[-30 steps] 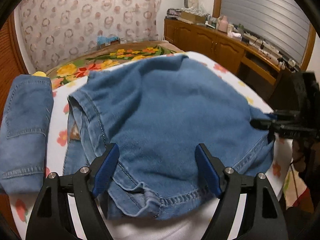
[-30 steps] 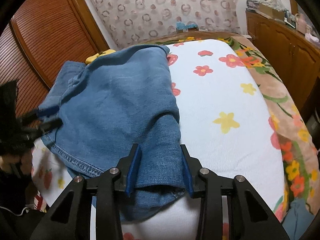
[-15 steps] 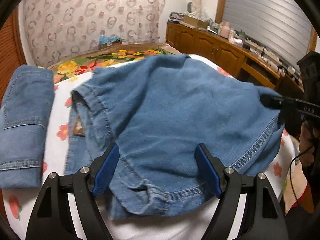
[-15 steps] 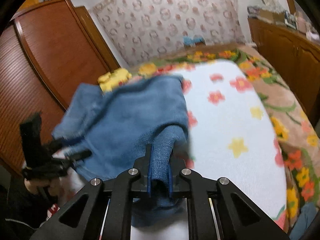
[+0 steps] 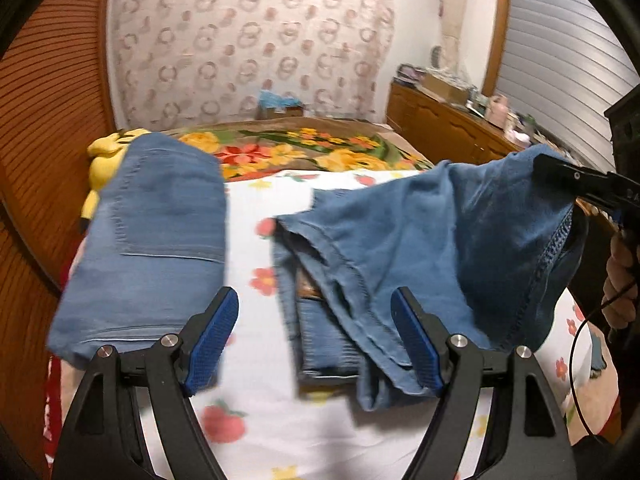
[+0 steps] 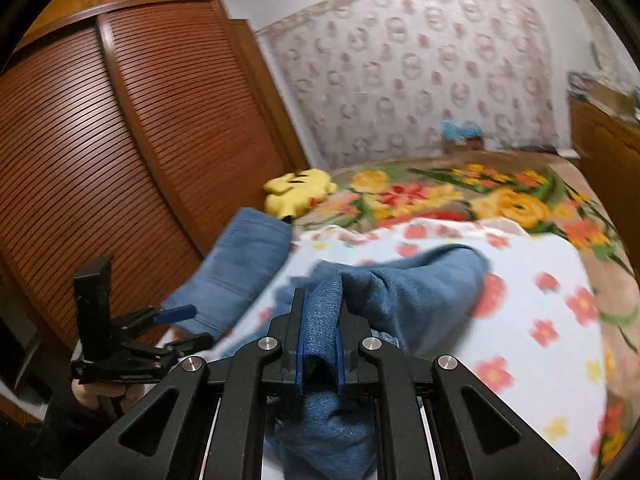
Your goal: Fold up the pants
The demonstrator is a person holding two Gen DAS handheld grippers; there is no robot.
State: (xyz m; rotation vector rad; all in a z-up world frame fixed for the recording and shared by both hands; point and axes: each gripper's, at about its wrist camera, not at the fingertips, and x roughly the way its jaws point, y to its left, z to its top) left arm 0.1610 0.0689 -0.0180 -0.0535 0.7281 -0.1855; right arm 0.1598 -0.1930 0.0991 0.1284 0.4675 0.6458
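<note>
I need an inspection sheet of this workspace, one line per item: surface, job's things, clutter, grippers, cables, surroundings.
Surface: white flower-print bed sheet, over a brown floral blanket.
Job's things: loose blue denim pants, one end lifted; folded blue denim pants lying beside them.
Clutter: yellow plush toy.
Grippers: left gripper open, holding nothing; right gripper clamped on the loose pants.
Cables: thin black cable near the right hand.
Surroundings: brown louvred wardrobe, wooden sideboard, patterned curtain.

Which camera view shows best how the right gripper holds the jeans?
The right wrist view: the right gripper is shut on a bunched fold of the jeans, seen close between its fingers. The left wrist view shows only its dark tip at the lifted denim edge, from the side.
</note>
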